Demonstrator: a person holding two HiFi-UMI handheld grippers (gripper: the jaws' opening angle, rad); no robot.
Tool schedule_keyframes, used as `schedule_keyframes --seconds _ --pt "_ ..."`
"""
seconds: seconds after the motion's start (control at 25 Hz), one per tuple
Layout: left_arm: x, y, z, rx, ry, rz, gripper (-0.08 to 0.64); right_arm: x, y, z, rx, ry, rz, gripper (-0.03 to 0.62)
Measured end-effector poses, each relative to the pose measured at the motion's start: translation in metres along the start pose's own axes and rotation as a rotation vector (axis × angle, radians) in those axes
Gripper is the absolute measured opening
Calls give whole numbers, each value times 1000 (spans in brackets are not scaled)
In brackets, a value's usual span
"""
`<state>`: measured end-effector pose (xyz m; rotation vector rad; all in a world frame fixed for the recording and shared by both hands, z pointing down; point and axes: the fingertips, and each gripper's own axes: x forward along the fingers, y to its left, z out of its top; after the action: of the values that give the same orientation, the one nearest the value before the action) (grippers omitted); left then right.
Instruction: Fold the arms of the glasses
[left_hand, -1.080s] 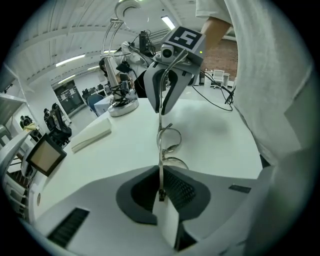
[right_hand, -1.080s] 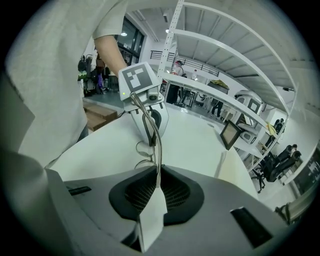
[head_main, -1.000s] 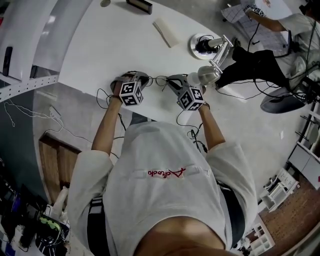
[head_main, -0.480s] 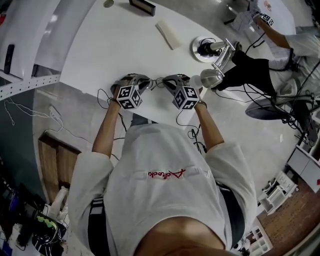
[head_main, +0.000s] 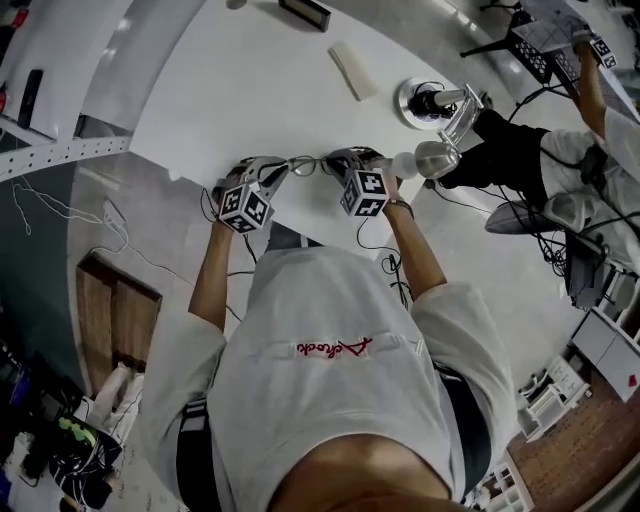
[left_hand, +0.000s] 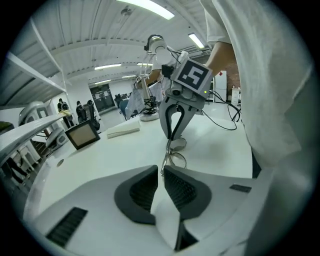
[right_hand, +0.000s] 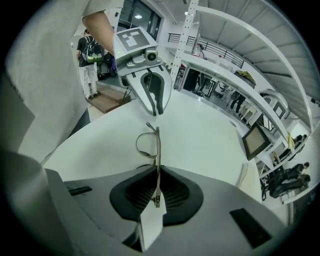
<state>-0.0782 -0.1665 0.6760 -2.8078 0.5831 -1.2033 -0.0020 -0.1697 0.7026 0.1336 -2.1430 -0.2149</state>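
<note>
Thin wire glasses (right_hand: 150, 145) — ribbed fingers (right_hand: 177, 192).

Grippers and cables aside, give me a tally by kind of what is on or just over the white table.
Glasses: 1
Desk lamp: 1
Small framed screen: 1
White flat pad: 1
Small round disc: 1
Total: 5

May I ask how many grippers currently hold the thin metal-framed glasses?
2: the left gripper clamps one end of the thin metal-framed glasses; the right gripper's jaws, just closed further, pinch an arm.
</note>
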Motion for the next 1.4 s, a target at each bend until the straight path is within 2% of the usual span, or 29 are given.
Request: schedule_keyframes --seconds 0.32,0.44,0.64,0.96,1.12,1.16,1.2,1.4 --pt "-17 8 3 -95 -36 86 64 6 3 -4 -36 45 3 29" --pt "-20 7 10 -95 -46 105 64 4 -1 -3 -33 41 -29 35" --pt "-27 6 21 -90 -62 135 64 -5 -9 2 -2 26 -95 101" --pt "-34 3 41 -98 -86 187 66 -25 2 5 10 13 -131 109" --pt "-39 -4 50 -91 -99 207 55 -37 9 10 14 2 -181 89" --pt "-39 -7 51 -91 -102 207 49 -39 10 10 15 -2 -196 38" --pt "-39 -10 51 -94 -105 206 31 -41 12 12 17 -9 -208 21" --pt "-40 -28 56 -114 -118 201 31 -54 25 18 86 -71 -229 21"
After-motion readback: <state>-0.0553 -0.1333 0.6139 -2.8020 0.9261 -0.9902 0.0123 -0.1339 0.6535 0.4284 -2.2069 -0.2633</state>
